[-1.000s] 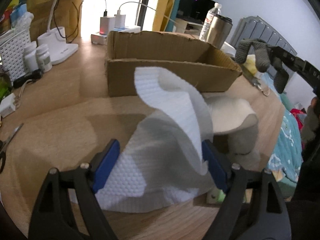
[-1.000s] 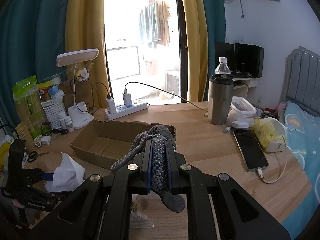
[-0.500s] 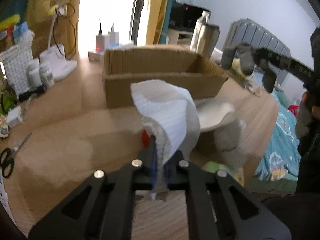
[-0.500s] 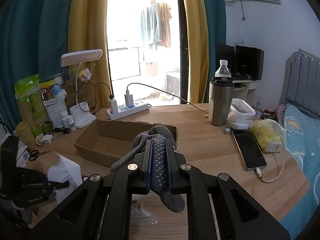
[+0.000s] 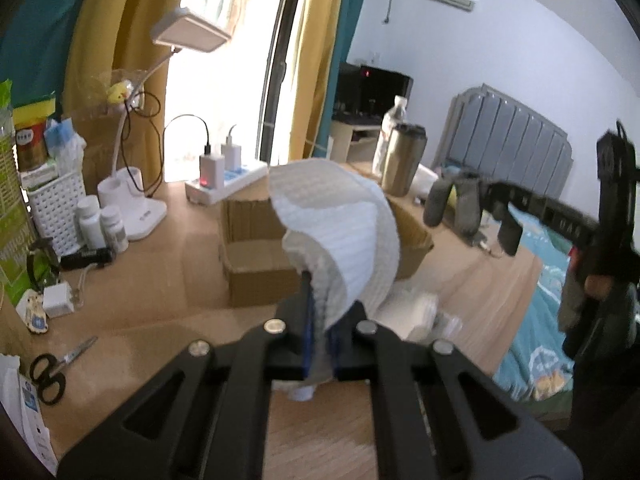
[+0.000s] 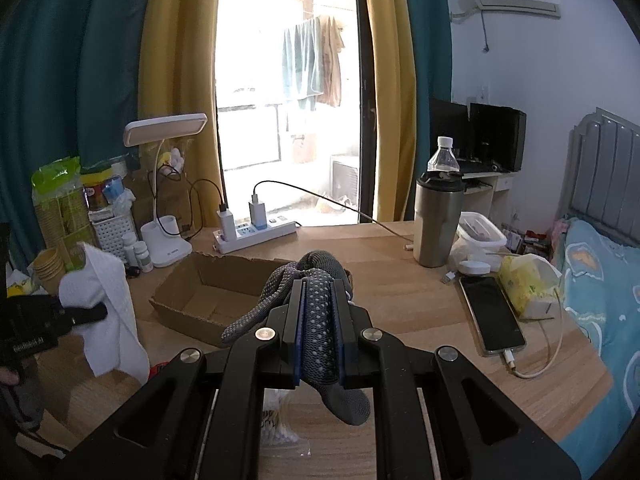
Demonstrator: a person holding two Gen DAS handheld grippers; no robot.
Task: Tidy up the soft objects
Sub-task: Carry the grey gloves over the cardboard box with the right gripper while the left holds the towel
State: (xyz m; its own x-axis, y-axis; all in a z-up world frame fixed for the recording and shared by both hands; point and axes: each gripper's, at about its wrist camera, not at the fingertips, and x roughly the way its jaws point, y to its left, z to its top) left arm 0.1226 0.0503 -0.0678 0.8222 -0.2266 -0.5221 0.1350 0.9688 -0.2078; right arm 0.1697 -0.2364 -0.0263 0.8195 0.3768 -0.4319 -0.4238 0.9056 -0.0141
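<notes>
Progress nil: you grip white embossed cloth left, grey knitted glove right; open brown cardboard box empty.

The left gripper, open around the tissue a second ago, is now clamped on it and raised off the table. The tissue hangs clear of the wood, higher against the box, where it lay spread on the near surface before. In the right view the tissue sits higher at the left, and the lamp appears lower as that camera tilts up.
</notes>
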